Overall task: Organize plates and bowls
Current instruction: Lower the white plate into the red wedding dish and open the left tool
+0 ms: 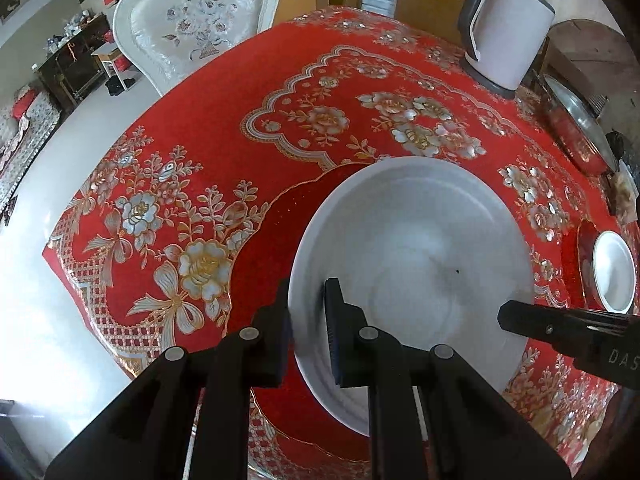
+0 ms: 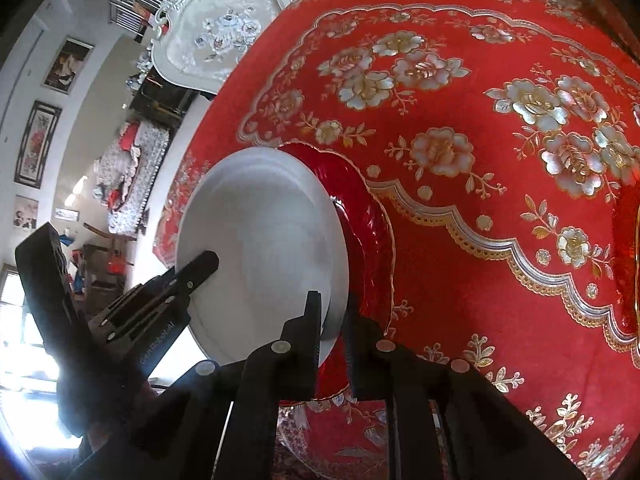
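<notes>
A large white bowl (image 1: pixel 416 248) sits in a red glass plate (image 1: pixel 256 272) on the red floral tablecloth. My left gripper (image 1: pixel 308 320) straddles the bowl's left rim, one finger outside and one inside, shut on it. My right gripper (image 1: pixel 516 320) reaches in at the opposite rim. In the right wrist view the white bowl (image 2: pixel 260 248) lies over the red plate (image 2: pixel 372 240). There my right gripper (image 2: pixel 334 328) is closed over the bowl's near rim, and the left gripper (image 2: pixel 204 264) holds the far side. A small white bowl (image 1: pixel 614 270) rests on another red plate (image 1: pixel 584 248) at the right.
A white electric kettle (image 1: pixel 508 28) stands at the table's far side, with a metal lid (image 1: pixel 576 124) near it on the right. A white upholstered chair (image 1: pixel 196 20) is beyond the far left edge. The tablecloth (image 2: pixel 480 200) is bare between the bowls.
</notes>
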A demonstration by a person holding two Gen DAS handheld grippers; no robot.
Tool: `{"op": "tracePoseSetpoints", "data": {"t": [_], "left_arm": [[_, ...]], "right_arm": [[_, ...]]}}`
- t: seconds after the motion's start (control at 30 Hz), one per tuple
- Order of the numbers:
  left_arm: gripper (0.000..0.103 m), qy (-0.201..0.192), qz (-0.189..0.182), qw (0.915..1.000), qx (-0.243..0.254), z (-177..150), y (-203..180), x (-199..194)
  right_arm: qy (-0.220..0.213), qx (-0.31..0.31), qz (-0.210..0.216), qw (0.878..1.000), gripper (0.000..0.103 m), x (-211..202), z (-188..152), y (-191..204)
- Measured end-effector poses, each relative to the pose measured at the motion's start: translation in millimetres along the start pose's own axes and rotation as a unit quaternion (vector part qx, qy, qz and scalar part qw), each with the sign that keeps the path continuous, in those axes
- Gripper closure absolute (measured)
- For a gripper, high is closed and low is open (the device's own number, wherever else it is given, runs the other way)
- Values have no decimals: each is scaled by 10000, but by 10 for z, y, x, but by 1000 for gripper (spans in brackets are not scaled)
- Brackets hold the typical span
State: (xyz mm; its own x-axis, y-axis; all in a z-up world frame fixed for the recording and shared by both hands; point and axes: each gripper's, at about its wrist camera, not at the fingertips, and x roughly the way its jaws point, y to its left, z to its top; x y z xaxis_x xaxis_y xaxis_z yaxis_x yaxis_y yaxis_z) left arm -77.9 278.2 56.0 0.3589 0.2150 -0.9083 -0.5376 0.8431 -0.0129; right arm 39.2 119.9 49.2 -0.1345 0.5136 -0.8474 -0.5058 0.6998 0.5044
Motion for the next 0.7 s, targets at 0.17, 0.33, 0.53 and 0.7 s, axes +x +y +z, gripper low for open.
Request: {"op": "tracePoseSetpoints", "data": {"t": [0.17, 0.33, 0.53, 0.7], "left_arm": [[90, 65, -45, 9999, 152, -2, -12, 76], [84, 12, -55, 9996, 284, 17, -26, 112], [56, -160, -13, 9991, 404, 26, -2, 82], [56, -242, 75, 9988, 419, 52, 40, -50]], "right_arm": [[52, 55, -209, 9998, 90, 62, -10, 5], [101, 69, -356, 9993, 88, 138, -12, 12], [3, 39, -576, 9983, 87, 99, -22, 35], [-132, 146, -540, 9983, 84, -49, -26, -16]]}}
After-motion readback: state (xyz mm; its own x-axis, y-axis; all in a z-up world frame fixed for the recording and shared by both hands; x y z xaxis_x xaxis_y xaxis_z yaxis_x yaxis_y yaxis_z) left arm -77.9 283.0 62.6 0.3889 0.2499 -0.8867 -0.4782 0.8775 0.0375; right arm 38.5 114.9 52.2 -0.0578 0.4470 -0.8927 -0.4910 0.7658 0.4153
